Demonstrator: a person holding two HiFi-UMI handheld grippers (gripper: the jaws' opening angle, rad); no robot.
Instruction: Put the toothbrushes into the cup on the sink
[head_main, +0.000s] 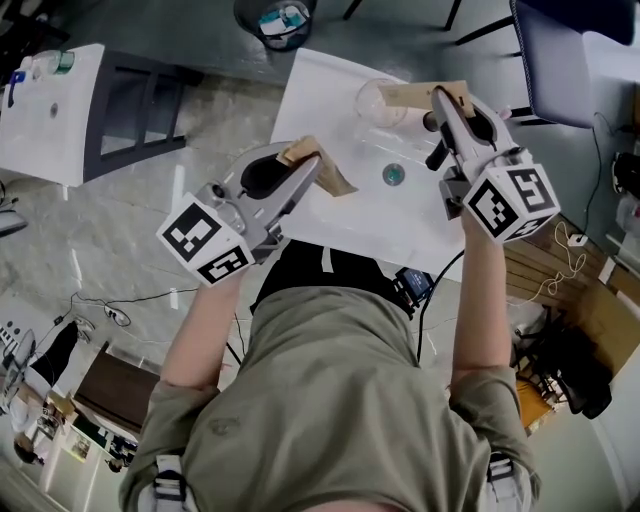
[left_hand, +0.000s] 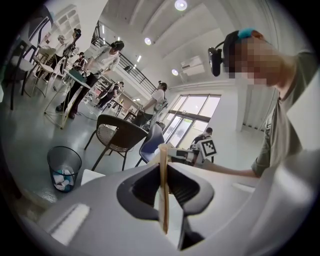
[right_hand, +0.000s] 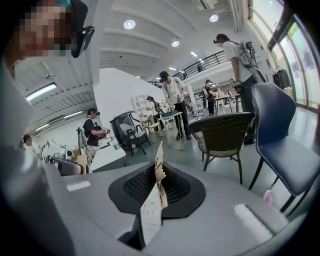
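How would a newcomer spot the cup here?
Find the white sink in the head view. Beyond its drain, near the far edge, sits the cup. It alone is clear and round, partly under the brown pack in the right gripper.

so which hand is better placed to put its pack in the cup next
Right. The right gripper has its cardboard pack overlapping the clear cup, while the left gripper holds its pack nearer the person, short of the cup.

Black mesh waste bin (left_hand: 64, 168) near a wicker chair (left_hand: 117, 137) and blue chair (left_hand: 151, 145)
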